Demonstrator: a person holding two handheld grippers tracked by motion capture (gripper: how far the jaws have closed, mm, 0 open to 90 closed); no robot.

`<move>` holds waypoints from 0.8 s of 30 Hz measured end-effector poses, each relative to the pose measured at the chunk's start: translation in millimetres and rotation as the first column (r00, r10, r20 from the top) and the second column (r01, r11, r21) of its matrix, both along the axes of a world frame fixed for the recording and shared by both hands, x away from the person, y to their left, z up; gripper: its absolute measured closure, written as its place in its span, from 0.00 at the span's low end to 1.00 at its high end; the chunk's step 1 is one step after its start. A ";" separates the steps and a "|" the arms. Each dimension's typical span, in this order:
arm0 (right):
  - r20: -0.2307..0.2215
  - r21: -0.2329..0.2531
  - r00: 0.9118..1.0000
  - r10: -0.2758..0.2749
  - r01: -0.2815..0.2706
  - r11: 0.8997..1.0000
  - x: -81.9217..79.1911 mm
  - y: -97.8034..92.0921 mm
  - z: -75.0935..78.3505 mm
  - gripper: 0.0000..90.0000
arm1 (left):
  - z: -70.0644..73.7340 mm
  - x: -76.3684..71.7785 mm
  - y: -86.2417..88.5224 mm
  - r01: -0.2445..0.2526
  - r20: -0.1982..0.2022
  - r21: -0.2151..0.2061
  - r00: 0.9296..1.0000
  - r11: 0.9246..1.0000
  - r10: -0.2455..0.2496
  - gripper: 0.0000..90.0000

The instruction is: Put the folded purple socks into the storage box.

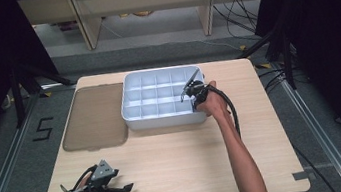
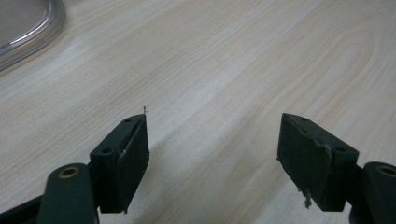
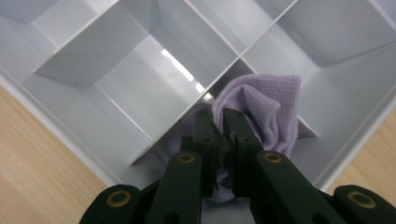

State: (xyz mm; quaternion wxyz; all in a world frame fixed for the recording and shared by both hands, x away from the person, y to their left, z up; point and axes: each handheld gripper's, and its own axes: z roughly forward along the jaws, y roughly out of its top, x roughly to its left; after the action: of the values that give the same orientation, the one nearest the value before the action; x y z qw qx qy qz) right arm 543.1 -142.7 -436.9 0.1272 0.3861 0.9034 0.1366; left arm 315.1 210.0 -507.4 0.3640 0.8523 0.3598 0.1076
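A white divided organiser box (image 1: 161, 97) stands at the table's back middle. My right gripper (image 1: 193, 93) reaches into its front-right corner compartment. There the right gripper (image 3: 219, 122) is shut on a folded lilac cloth (image 3: 268, 105), which sits inside that corner compartment (image 3: 327, 121). My left gripper (image 1: 121, 190) rests low at the table's front-left edge, held in a hand. In the left gripper view the left gripper (image 2: 212, 140) stands wide open over bare wood with nothing between its pads (image 2: 133, 154).
A clear brownish lid (image 1: 95, 117) lies flat left of the box; the lid's rim (image 2: 32, 32) shows in the left gripper view. The other compartments (image 3: 140, 70) seen in the right gripper view hold nothing. A cable trails from the right gripper along the forearm.
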 end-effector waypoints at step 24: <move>0.039 0.094 0.996 -0.076 0.072 0.993 1.9 -15.6 21.2 0.97 | 2.2 -1.2 -0.7 0.023 0.003 -0.006 1.000 1.000 -0.023 0.29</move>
State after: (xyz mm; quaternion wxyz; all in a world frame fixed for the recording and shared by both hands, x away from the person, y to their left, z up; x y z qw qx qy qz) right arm 545.0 -158.3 -415.6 0.1331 0.4219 0.8782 0.1818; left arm 313.9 209.2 -505.2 0.3684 0.8551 0.3498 0.1032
